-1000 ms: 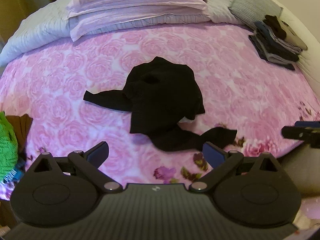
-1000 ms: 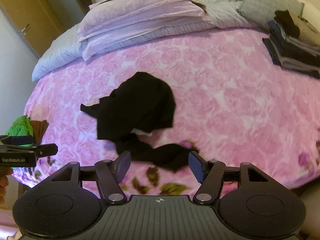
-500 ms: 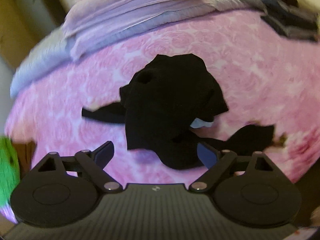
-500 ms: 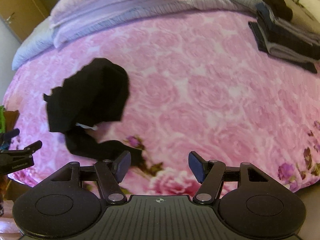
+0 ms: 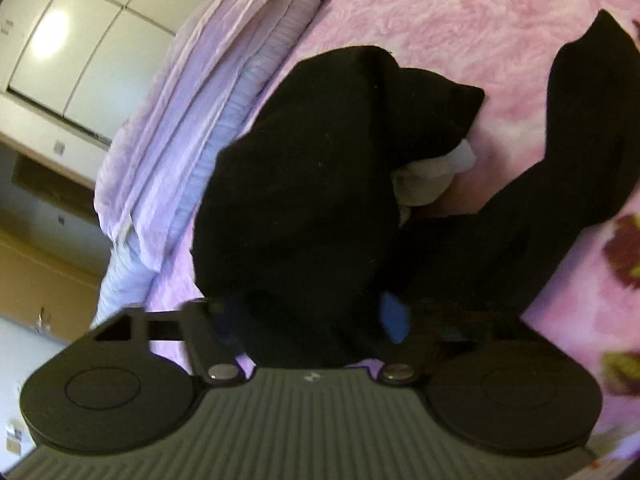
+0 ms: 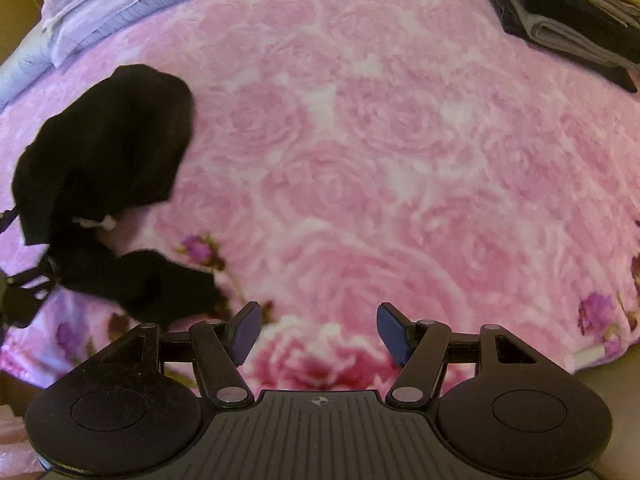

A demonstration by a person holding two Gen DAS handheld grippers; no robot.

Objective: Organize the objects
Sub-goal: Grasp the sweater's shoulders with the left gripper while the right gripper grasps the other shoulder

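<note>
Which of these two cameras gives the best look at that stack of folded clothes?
The right wrist view: the folded clothes lie at the top right corner of the pink blanket. The left wrist view shows none of them; the black garment fills it.

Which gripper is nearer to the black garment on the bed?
Left. The left gripper has just been closing with the black garment bunched between its fingers. The right gripper stands open over bare pink blanket, beside the garment.
</note>
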